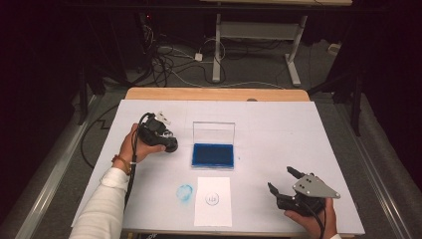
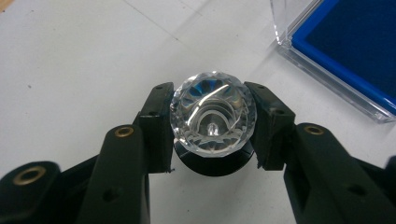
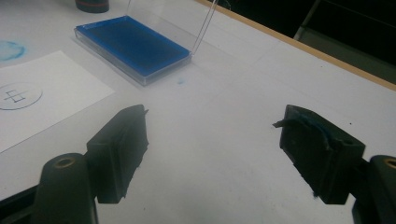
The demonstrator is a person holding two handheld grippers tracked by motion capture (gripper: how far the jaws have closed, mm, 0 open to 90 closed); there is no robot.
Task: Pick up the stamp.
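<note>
A stamp [image 2: 212, 119] with a faceted clear knob and a round black base stands on the white table cover, and my left gripper [image 2: 212, 128] is shut on its knob from both sides. From the high view, that left gripper [image 1: 168, 142] sits left of the blue ink pad [image 1: 213, 155], whose clear lid stands open. My right gripper [image 1: 280, 179] rests near the front right of the table, open with nothing between its jaws [image 3: 212, 126]. A white sheet of paper [image 1: 213, 201] with a round blue stamp print lies in front of the pad.
A blue ink smudge [image 1: 184, 193] marks the cover just left of the paper. The ink pad [image 3: 133, 44] lies beyond my right gripper's jaws. The table's wooden far edge [image 1: 214, 93] borders a floor with cables and a desk frame.
</note>
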